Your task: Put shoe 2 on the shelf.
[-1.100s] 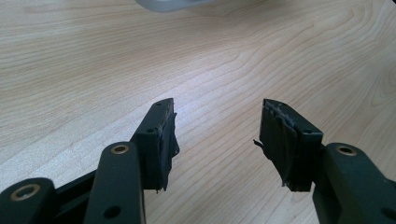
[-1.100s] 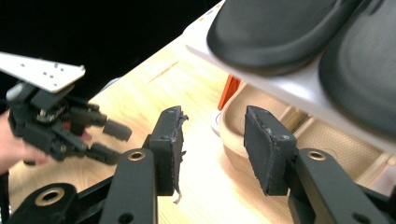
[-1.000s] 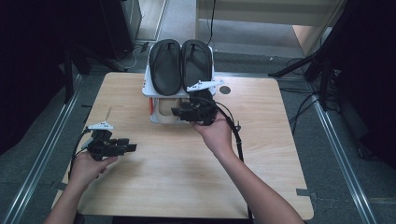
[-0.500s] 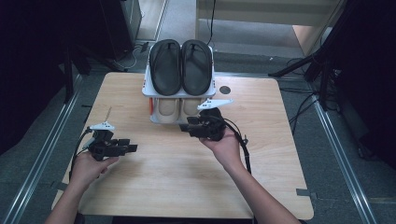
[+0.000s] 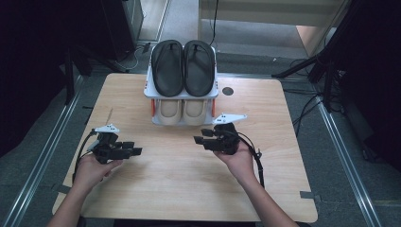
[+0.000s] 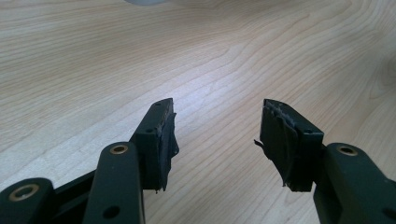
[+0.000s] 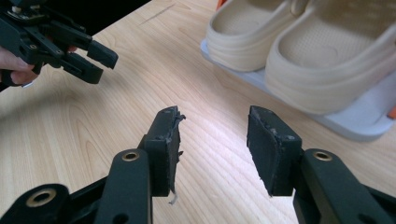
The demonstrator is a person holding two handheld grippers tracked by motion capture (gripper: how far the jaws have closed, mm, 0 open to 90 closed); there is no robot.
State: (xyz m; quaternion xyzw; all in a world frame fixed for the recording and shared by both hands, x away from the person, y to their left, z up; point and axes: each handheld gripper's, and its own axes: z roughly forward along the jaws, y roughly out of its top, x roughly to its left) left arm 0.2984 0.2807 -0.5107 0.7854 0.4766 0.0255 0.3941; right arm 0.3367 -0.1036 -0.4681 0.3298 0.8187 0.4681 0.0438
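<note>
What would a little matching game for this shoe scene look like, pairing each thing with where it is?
Things:
1. black sandals
2. beige clogs
3. left gripper
4. right gripper

Places:
A. lower shelf of the white rack
B. over the table just in front of the rack
C. top shelf of the rack
D. near the table's left edge

Pairs: 1-C, 2-A, 3-D, 4-B

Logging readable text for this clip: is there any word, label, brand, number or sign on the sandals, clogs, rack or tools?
None can be read: the black sandals, beige clogs, white rack, left tool and right tool show no legible text.
</note>
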